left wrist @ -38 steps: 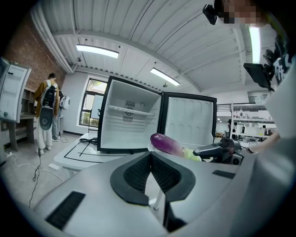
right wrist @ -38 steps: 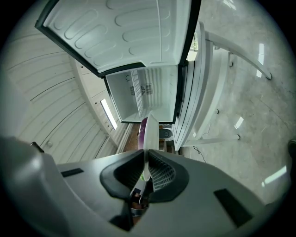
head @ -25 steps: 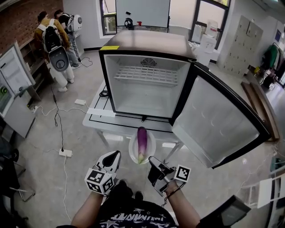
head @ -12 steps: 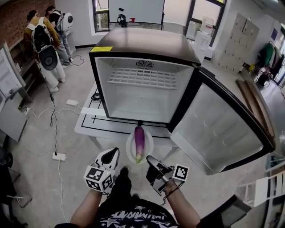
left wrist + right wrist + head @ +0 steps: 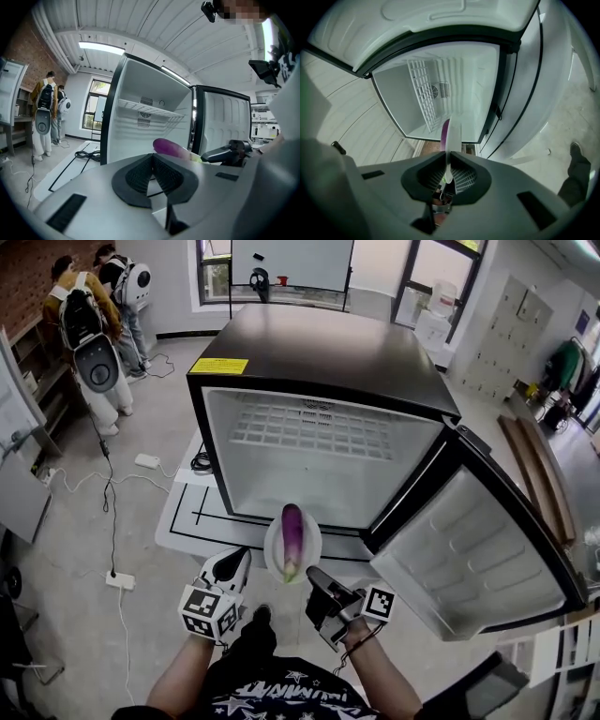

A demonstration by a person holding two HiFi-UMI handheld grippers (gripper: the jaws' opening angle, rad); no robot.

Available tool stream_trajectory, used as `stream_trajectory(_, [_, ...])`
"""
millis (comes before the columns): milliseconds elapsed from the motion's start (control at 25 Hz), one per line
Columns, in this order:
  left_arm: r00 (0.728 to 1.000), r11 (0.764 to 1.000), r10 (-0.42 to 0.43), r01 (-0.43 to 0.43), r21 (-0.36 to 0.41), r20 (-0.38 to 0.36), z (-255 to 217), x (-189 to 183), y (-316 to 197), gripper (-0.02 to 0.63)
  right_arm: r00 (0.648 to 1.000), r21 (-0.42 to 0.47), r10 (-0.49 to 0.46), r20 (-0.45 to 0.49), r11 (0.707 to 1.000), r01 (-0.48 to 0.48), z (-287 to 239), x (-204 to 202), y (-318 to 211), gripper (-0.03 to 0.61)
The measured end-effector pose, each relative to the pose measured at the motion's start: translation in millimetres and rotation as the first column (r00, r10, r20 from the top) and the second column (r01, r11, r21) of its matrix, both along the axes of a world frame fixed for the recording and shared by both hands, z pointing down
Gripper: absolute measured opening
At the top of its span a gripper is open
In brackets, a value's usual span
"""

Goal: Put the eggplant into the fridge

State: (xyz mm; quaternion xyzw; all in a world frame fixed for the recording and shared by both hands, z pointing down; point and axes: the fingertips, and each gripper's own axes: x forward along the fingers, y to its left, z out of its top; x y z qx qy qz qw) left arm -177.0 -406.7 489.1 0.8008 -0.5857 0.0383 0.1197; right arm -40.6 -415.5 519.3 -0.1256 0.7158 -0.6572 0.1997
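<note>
One plate (image 5: pixel 271 549) bearing the eggplant (image 5: pixel 292 532) sits clamped in the right gripper (image 5: pixel 313 576), fridge (image 5: pixel 319 352) ahead; left gripper (image 5: pixel 238 559) seemingly closed, empty.

eggplant (image 5: pixel 444 130): mostly hidden behind plate (image 5: pixel 454 134) (edge-on) | fridge label (image 5: pixel 218 366): unreadable

floor (image 5: pixel 84 521): plain grey concrete, white cables running to a power strip (image 5: pixel 120 579)
left wall (image 5: pixel 19 268): red brick
far wall: dark-framed windows (image 5: pixel 214 273), daylight coming in
right side: pale lockers (image 5: pixel 511 329), wooden boards (image 5: pixel 534 465) lying on the floor
table (image 5: pixel 187 512): white top, black lines on it
ceiling (image 5: pixel 154 28): white ribbed panels, long strip light (image 5: pixel 105 48) switched on
people (image 5: pixel 80 324): two with backpacks, over by the brick
</note>
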Motion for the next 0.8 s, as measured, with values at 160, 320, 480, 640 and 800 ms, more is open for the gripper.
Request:
stream_trajectory(160, [1.000, 1.000, 0.007, -0.007, -0.004, 0.002, 5.6, -8.9, -26.0, 0.009, 1.000, -0.009, -0.002, -0.009, 1.000, 0.001, 6.3, -14.6, -24.6, 0.024])
stream_trajectory(320, [1.000, 1.000, 0.024, -0.024, -0.019, 0.003, 11.2, -22.1, -52.4, 0.009, 1.000, -0.023, 0.006, -0.017, 1.000, -0.006, 11.9, -33.4, -51.4, 0.023])
stream_trajectory(480, [1.000, 0.999, 0.023, -0.023, -0.023, 0.001, 13.6, -39.7, -73.7, 0.009, 0.999, -0.037, 0.015, -0.040, 0.999, -0.016, 19.4, -49.3, -74.0, 0.025])
stream_trajectory(640, [0.999, 0.999, 0.032, -0.032, -0.029, 0.000, 18.0, -52.7, -87.7, 0.009, 0.997, -0.046, 0.018, -0.072, 0.999, -0.021, 28.3, -63.0, -91.7, 0.025])
stream_trajectory(800, [0.999, 0.998, 0.055, -0.055, -0.027, 0.000, 21.1, -57.4, -95.8, 0.009, 0.996, -0.055, 0.025, -0.091, 0.998, -0.030, 35.6, -75.4, -107.4, 0.025])
